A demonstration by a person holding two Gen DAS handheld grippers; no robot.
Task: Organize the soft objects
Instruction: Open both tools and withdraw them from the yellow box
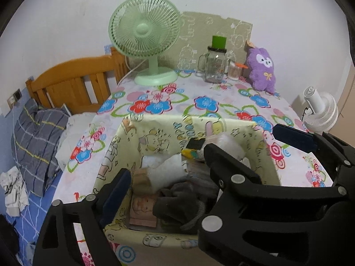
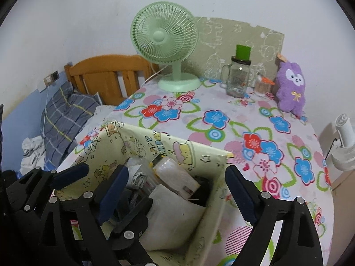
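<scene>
1. Left gripper (image 1: 200, 177) hangs released, jaws spread over the yellow storage box (image 1: 261, 155)
2. Right gripper (image 2: 175, 192) likewise spread wide, straddling the box wall
3. Grey sock (image 1: 177, 201) lies inside; purple plush (image 1: 261, 68) stands near the glass jar (image 1: 215, 66)

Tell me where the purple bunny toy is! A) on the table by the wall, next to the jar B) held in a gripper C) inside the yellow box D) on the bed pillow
A: the bunny stands on the table against the wall, near the jar, outside the box.
</scene>
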